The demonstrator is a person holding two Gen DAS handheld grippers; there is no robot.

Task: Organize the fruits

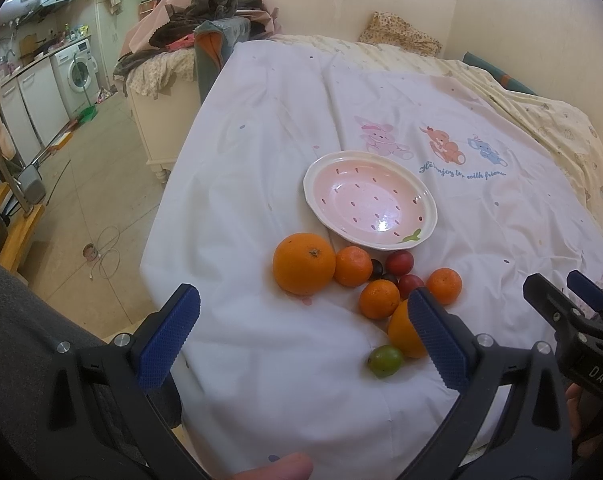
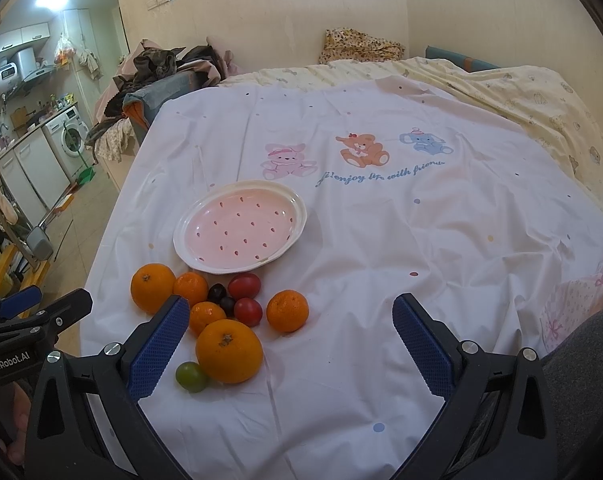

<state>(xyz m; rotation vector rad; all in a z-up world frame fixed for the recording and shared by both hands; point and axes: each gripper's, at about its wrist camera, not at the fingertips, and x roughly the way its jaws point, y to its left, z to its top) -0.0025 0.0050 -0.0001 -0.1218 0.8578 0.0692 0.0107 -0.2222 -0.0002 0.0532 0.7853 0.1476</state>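
Note:
A pink plate [image 1: 333, 168] [image 2: 205, 216] with a white rim sits empty on the white bed sheet. In front of it lies a cluster of fruit: a large orange [image 1: 303, 263] [image 2: 152, 288], a second large orange [image 2: 228, 350] [image 1: 401, 330], small tangerines [image 1: 352, 266] [image 2: 287, 311], red plums [image 1: 399, 262] [image 2: 243, 286], dark grapes [image 2: 216, 292] and a green fruit [image 1: 385, 361] [image 2: 190, 377]. My left gripper [image 1: 301, 324] is open and empty, low in front of the fruit. My right gripper [image 2: 291, 332] is open and empty, right of the fruit; it also shows at the right edge of the left wrist view [image 1: 561, 296].
The white sheet [image 2: 381, 240] with cartoon animals covers a bed. A clothes pile [image 1: 205, 8] lies at the bed's far left corner. The floor [image 1: 85, 184] and a kitchen with a washing machine [image 1: 77, 72] are to the left. A wall runs behind the bed.

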